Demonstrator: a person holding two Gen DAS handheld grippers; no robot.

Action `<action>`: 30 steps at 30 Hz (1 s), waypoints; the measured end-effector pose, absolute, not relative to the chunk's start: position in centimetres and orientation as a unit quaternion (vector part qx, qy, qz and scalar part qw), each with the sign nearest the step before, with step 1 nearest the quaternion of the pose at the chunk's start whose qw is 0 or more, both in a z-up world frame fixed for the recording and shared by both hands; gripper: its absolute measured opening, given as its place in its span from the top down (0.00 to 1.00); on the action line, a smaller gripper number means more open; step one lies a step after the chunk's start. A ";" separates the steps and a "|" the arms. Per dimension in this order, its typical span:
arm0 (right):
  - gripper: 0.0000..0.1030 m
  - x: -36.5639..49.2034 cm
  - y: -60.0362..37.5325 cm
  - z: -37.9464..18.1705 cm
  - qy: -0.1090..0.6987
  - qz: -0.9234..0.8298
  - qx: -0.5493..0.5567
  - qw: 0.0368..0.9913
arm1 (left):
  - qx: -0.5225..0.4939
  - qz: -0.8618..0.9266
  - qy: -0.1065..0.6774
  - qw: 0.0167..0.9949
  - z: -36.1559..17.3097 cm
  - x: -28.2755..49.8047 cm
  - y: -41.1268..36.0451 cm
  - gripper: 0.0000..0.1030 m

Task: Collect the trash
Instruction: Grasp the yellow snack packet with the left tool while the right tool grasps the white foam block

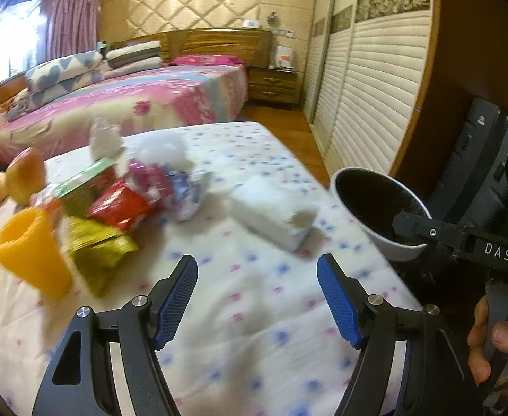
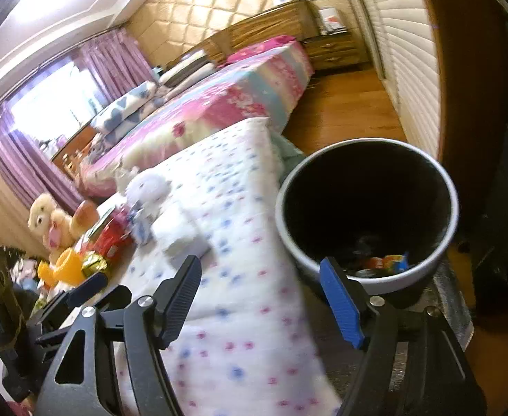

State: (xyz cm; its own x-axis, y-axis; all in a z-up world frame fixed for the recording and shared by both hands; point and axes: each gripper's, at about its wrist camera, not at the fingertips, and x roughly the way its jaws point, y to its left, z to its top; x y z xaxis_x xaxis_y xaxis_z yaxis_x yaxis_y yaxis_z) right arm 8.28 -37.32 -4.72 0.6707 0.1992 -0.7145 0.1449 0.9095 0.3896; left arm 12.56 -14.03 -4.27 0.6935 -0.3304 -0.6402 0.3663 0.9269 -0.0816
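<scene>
A pile of trash lies on the dotted white bed cover (image 1: pixel 254 312): a red wrapper (image 1: pixel 119 208), a yellow-green wrapper (image 1: pixel 98 246), a blue-white wrapper (image 1: pixel 188 190) and a yellow cup (image 1: pixel 28 253). A white tissue pack (image 1: pixel 271 211) lies apart to their right. My left gripper (image 1: pixel 256 260) hovers open over bare cover, short of the pile. A white bin (image 2: pixel 385 280) with a black inside stands off the bed's right edge and holds an orange-blue wrapper (image 2: pixel 389 263). My right gripper (image 2: pixel 261 261) is open and empty, its right finger in front of the bin's near rim.
A plush toy (image 2: pixel 49 215) sits at the pile's far left. A big bed with a pink cover (image 1: pixel 150 97) stands behind. Louvred wardrobe doors (image 1: pixel 368 86) line the right side beyond a strip of wooden floor (image 2: pixel 340 111). A person's hand (image 1: pixel 496 343) grips the right tool's handle.
</scene>
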 end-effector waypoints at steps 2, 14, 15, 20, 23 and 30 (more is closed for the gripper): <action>0.29 8.7 -36.2 -4.7 0.408 0.029 0.202 0.890 | 0.026 -0.178 0.341 0.923 -4.1 11.8 -12.9 0.31; 0.26 10.7 -31.1 -5.1 0.423 0.087 0.156 0.888 | 0.008 -0.113 0.349 0.930 -4.0 9.5 -7.1 0.31; 0.26 11.0 -30.7 -5.1 0.424 0.091 0.152 0.888 | 0.008 -0.110 0.351 0.930 -4.0 9.6 -7.1 0.31; 0.25 11.9 -29.6 -5.3 0.428 0.104 0.135 0.888 | -0.002 -0.100 0.358 0.929 -3.6 10.2 -6.4 0.31; 0.25 12.5 -29.2 -5.4 0.429 0.109 0.120 0.889 | -0.001 -0.096 0.360 0.928 -3.5 11.3 -6.5 0.31; 0.25 14.1 -28.7 -5.9 0.436 0.113 0.095 0.888 | -0.010 -0.095 0.373 0.923 -3.7 14.2 -6.1 0.31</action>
State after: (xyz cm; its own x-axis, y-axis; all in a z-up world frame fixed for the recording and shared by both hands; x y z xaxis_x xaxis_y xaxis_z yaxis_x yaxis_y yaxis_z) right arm 14.10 -28.74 -5.86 0.5946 0.2834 -0.7525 -0.1181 0.9565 0.2669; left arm 14.19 -6.07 -3.72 0.7032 -0.1826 -0.6871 0.1671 0.9818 -0.0899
